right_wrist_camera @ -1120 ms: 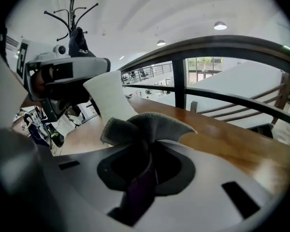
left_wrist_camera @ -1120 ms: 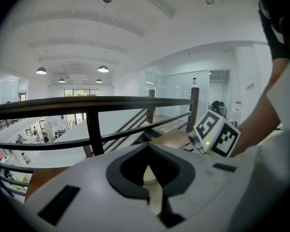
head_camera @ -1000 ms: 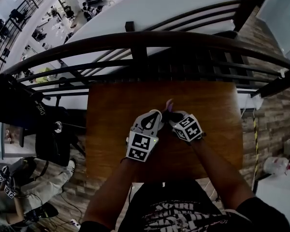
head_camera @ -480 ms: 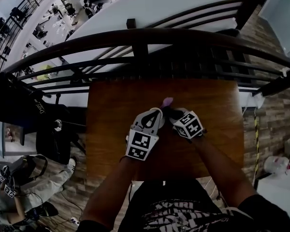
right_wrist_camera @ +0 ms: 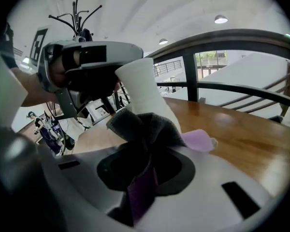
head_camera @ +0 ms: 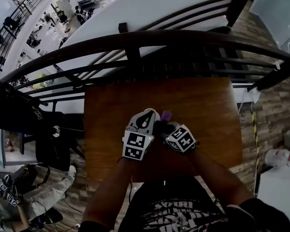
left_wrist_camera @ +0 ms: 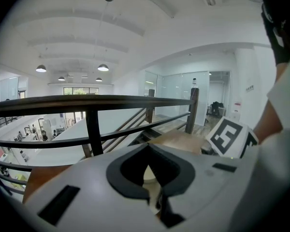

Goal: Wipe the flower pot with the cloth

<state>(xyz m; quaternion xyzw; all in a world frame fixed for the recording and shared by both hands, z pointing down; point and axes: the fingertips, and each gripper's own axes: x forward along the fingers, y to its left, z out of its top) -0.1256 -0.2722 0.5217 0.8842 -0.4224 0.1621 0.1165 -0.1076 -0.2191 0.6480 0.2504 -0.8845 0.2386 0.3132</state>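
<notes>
Flower pot [right_wrist_camera: 144, 87] sits in left claw [left_wrist_camera: 151, 179], cloth [right_wrist_camera: 141, 125] in right claw [right_wrist_camera: 144, 175], above table [head_camera: 209, 114].

The flower pot [right_wrist_camera: 144, 88] is plain off-white. The cloth [right_wrist_camera: 142, 129] is charcoal grey on one face and purple on the other (a paler lilac flap pokes out at one side). The table [head_camera: 208, 110] is warm reddish-brown wood with a faint grain and a soft sheen. The left gripper [head_camera: 153, 117] and right gripper [head_camera: 160, 127] have light grey shells with black mouths, and each bears black-and-white square markers. The railing [head_camera: 135, 40] past the table's far edge is black. The person's shirt [head_camera: 179, 211] is black with a white print.
</notes>
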